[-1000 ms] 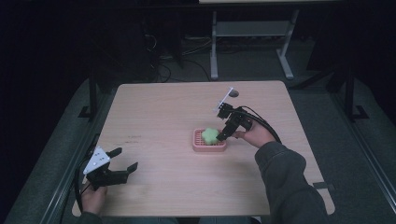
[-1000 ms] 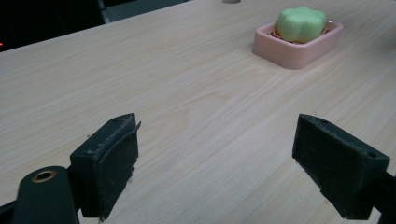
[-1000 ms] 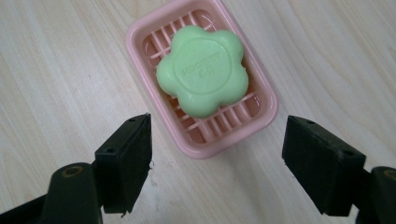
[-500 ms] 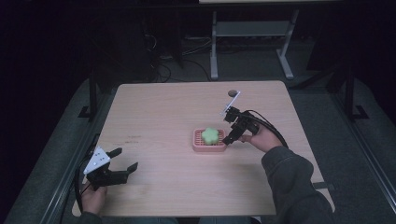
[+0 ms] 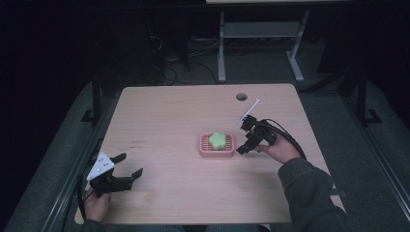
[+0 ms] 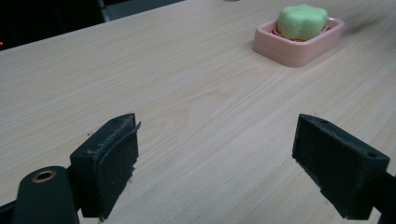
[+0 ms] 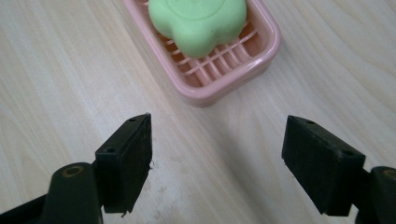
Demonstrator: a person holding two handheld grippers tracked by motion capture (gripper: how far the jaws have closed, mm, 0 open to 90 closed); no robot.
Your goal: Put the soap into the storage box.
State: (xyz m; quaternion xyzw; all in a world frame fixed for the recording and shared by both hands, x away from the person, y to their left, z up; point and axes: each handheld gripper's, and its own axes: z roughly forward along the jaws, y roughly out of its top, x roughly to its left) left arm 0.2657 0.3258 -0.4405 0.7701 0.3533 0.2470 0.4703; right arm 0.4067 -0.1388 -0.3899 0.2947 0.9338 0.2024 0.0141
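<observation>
A green flower-shaped soap (image 5: 218, 139) lies in a pink slatted soap dish (image 5: 205, 149) near the middle of the wooden table (image 5: 183, 111). My right gripper (image 5: 245, 141) hovers just right of the dish, open and empty; in the right gripper view the soap (image 7: 198, 21) and dish (image 7: 219, 79) lie just beyond its jaws (image 7: 216, 161). My left gripper (image 5: 126, 165) rests open at the near left corner, far from the dish. From there the dish (image 6: 285, 46) and soap (image 6: 301, 21) appear far off at the upper right, past the gripper (image 6: 217, 163).
A round cable hole (image 5: 241, 96) sits near the table's far edge. A metal desk frame (image 5: 258, 46) stands on the floor behind the table. Bare tabletop stretches between the left gripper and the dish.
My right gripper has let go of the green soap, which now lies in the dish, and has drawn back to the right and toward me. The left gripper has not moved.
</observation>
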